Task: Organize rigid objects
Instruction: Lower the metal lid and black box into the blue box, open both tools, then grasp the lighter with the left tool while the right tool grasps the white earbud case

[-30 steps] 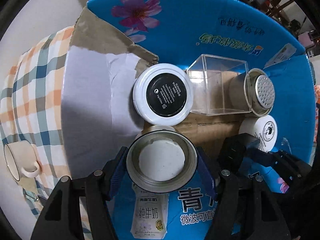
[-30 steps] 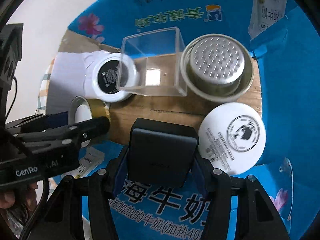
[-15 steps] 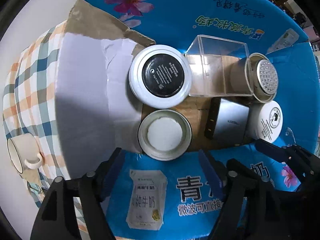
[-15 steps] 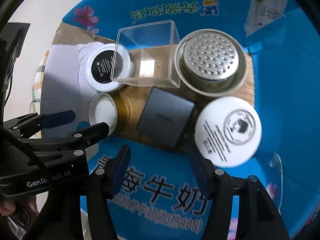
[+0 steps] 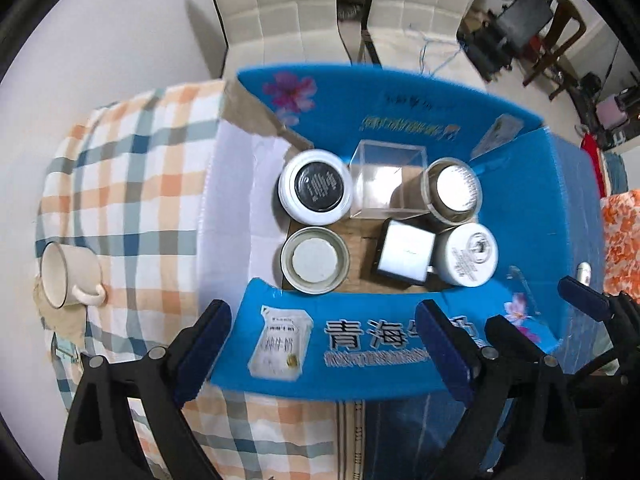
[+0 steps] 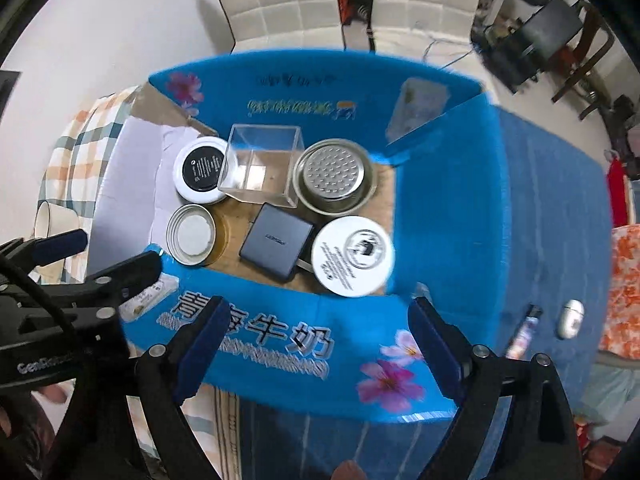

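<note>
An open blue carton (image 5: 400,112) (image 6: 448,184) holds several rigid items. In the left wrist view: a white jar with black label (image 5: 316,186), a clear plastic cube (image 5: 386,178), a metal strainer cup (image 5: 454,190), a small tin (image 5: 314,260), a dark square box (image 5: 404,252) and a white round jar (image 5: 468,256). The same tin (image 6: 192,234), dark box (image 6: 276,242) and white jar (image 6: 352,256) show in the right wrist view. My left gripper (image 5: 324,352) is open and empty above the carton's near flap. My right gripper (image 6: 320,344) is open and empty too.
A checked cloth (image 5: 132,184) covers the table left of the carton, with a cream mug (image 5: 68,276) on it. A blue cloth (image 6: 560,240) lies to the right with a pen-like item (image 6: 524,332) and a small white case (image 6: 570,318). Chairs stand behind.
Both grippers let go: the left released the tin, the right the dark box, both now resting in the carton. Both grippers then pulled up and back, open.
</note>
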The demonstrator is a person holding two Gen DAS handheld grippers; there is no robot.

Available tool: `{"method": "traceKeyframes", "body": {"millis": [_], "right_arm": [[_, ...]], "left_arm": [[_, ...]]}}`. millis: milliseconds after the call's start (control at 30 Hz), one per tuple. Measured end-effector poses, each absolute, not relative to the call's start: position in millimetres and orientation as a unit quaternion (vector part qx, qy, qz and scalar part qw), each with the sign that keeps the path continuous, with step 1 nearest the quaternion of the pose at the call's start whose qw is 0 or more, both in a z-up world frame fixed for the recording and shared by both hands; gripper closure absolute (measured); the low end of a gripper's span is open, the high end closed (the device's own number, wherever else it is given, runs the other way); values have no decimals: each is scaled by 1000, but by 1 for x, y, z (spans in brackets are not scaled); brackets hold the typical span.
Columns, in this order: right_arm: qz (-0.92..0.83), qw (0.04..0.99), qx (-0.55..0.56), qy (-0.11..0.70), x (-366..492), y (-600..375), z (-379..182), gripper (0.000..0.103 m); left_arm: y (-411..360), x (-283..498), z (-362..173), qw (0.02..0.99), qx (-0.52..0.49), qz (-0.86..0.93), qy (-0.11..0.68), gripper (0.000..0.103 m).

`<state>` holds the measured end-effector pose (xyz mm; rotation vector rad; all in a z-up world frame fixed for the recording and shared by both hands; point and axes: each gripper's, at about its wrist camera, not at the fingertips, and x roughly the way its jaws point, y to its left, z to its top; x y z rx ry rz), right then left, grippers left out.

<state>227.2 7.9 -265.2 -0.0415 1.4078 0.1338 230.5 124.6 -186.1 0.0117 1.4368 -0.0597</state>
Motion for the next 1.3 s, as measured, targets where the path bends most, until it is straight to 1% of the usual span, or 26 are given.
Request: {"method": "traceKeyframes", "body": {"millis": [100,167,400,667,800,933,1067,1200,1300], "right_arm": [[66,772,-17,632,211,3,-239,10],[69,780,-14,622,196,-1,-221,10],[73,800,-6,596,160,-13,-179,10],[88,810,14,579,135,-30,-148,10],[86,812,35,576,133,-54,-139,10],[54,812,65,577,129,-111,-136,10],[-10,809,89,581,124,-189,-143,10],[-80,793,111,594,123,-277,-166,10],[-107,775,124,610,128,-326,-199,10]], "left_arm": [[123,231,-166,766,-5,-27,642,9],[120,218,-150,778,-9,-27,628,9],[111,192,-114,804,-4,-28,593,9],[94,173,-87,819,-3,-34,573,9],[72,172,-77,824,-1,-51,564,9],[24,173,-74,828,3,-90,553,9],[-50,176,-84,823,26,-140,550,9],[-132,182,-117,809,63,-184,555,9],[-187,188,-159,788,91,-204,574,9]]}}
